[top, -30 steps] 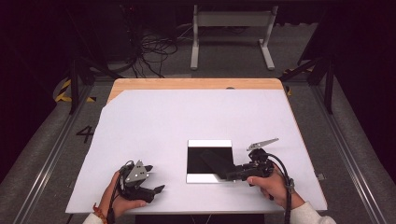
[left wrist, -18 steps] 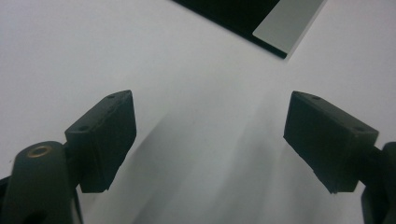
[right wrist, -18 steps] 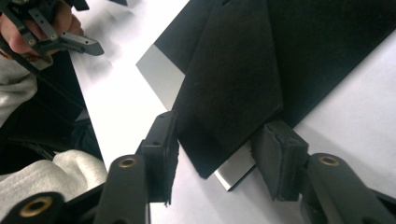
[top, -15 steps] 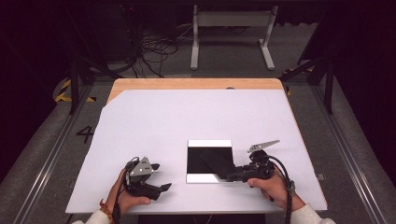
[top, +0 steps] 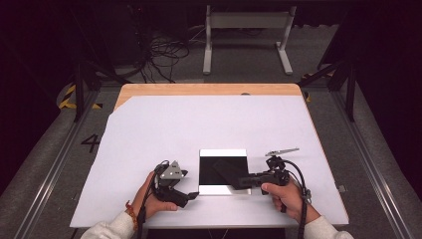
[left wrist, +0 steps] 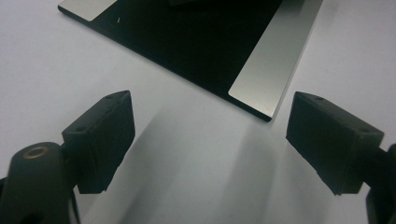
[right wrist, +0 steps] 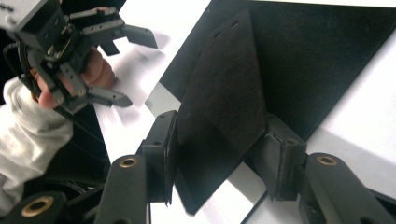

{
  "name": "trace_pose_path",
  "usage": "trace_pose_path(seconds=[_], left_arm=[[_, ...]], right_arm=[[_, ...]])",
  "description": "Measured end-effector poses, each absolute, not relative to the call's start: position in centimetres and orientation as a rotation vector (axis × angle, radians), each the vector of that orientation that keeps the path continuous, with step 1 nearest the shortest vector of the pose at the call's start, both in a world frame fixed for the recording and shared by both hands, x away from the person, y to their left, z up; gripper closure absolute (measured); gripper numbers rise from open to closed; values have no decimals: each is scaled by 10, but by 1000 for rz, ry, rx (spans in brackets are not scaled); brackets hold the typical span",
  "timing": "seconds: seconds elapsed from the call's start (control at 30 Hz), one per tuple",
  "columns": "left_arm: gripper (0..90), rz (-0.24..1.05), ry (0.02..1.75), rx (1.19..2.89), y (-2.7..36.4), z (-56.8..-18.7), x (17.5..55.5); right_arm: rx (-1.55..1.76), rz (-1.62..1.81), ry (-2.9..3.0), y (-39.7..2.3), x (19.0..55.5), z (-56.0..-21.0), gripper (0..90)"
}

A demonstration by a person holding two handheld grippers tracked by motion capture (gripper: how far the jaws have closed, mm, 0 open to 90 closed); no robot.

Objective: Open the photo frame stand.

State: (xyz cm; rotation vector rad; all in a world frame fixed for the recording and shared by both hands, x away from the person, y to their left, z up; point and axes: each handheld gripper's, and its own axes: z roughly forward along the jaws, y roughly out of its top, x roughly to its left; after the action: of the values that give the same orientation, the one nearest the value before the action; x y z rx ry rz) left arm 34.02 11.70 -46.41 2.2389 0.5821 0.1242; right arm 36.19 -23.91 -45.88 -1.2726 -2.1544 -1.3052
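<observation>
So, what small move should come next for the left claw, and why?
Probably a short slide of the left claw toward the near left corner of the black plate. Its jaws stand open with nothing between them, and in the left gripper view that corner lies just ahead. The right claw already holds the dark flap, jaws just closing on it, so the plate likely needs steadying.

Digit "4" on the floor [top: 91, 143]

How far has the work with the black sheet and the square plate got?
Done: the right gripper is shut on the black sheet, its jaws just closing, over the square plate. In hand: the left gripper, open and holding nothing, nears the plate's corner. Left, probably: gripping that plate and placing the sheet.
</observation>
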Motion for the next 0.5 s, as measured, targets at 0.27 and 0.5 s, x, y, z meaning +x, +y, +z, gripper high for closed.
trace_pose_path(seconds=[0.27,0.5], left_arm=[[156,115,596,2227,117,-464,341],[155,86,622,2205,112,-463,355]], right_arm=[[-1275,-1328,-2158,-237,362,-460,575],[-1254,-1335,-2198,-236,361,-458,586]])
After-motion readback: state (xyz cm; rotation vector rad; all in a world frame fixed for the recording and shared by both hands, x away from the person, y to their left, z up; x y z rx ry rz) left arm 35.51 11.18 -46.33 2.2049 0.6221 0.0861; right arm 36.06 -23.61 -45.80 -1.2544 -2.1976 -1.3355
